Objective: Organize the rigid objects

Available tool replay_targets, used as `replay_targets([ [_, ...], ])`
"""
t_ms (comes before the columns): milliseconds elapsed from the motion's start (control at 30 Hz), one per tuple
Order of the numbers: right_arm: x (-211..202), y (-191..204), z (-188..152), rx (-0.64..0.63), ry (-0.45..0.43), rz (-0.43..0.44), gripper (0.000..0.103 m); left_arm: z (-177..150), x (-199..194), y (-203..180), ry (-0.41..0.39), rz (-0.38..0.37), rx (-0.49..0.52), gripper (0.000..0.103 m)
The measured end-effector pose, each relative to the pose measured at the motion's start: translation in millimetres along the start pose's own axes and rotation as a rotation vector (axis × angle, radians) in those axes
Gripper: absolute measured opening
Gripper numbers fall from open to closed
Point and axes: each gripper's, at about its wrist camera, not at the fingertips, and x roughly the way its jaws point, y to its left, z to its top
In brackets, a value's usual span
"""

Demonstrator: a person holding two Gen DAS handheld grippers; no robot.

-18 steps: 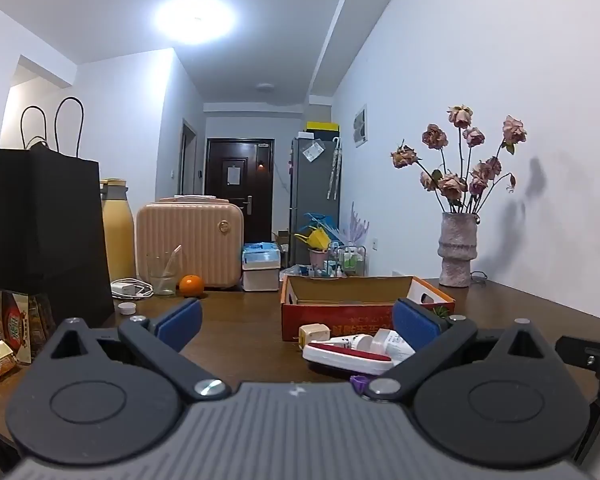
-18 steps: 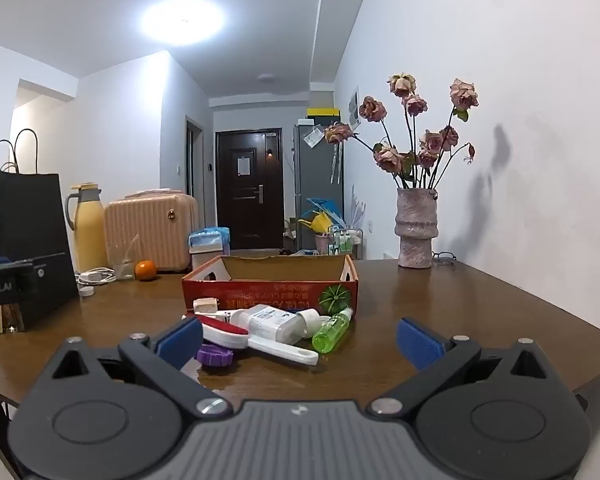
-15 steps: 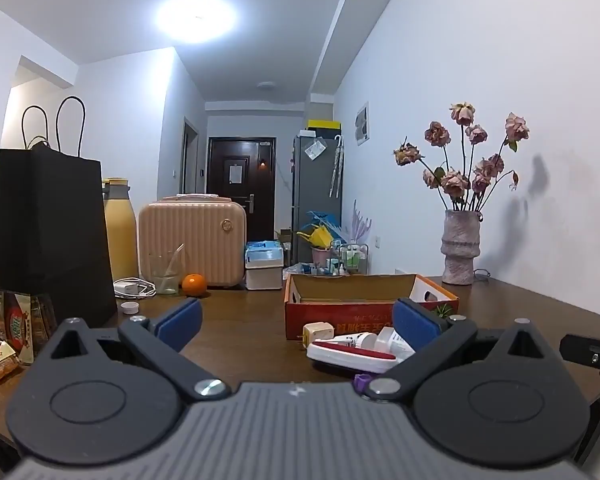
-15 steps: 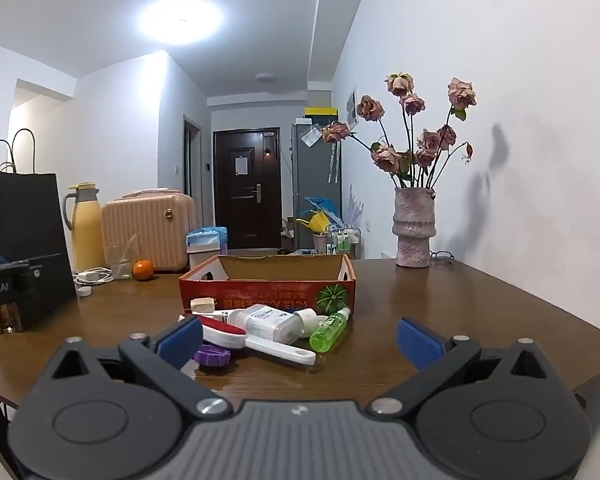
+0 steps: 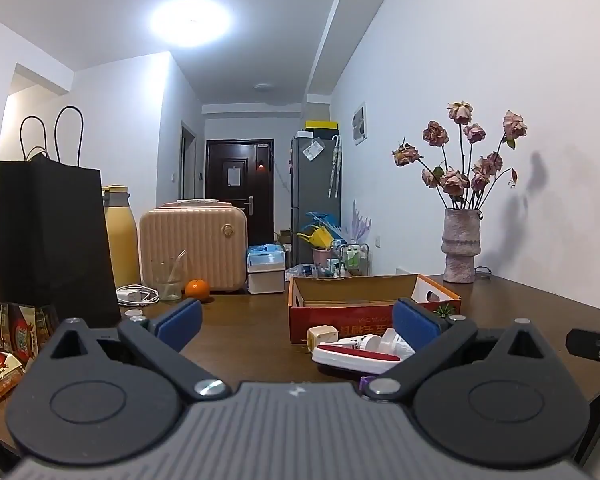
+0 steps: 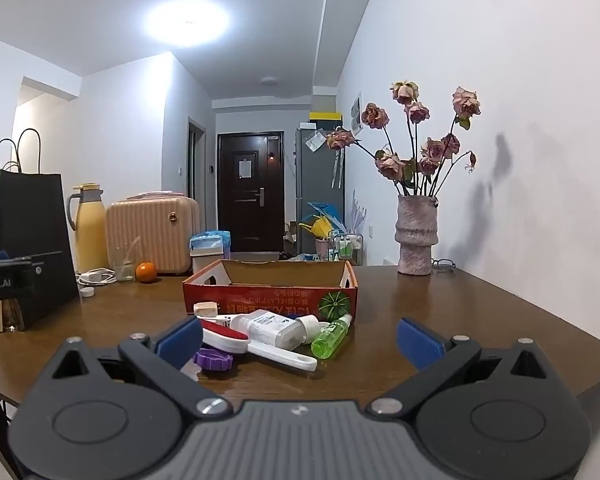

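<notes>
- Left gripper [image 5: 295, 322] and right gripper [image 6: 298, 338] remain spread wide, holding nothing.
- The view has barely shifted: cardboard box [image 6: 269, 294] at 12 o'clock, small items [image 6: 267, 330] heaped touching its front wall.

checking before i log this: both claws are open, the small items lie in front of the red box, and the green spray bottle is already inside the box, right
Not quite. In the right wrist view the green spray bottle lies on its side on the table, in front of the red box, not inside it. The rest holds: the left claw and right claw are both open, and the small items lie in front of the box.
</notes>
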Motion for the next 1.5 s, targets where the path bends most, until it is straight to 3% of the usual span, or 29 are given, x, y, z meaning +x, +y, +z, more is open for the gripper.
replay_targets([
  [1500, 4.9, 3.0, -5.5, 0.004, 0.031, 0.009, 0.103, -3.4, 5.7, -3.7, 0.02, 0.004, 0.035, 0.103],
])
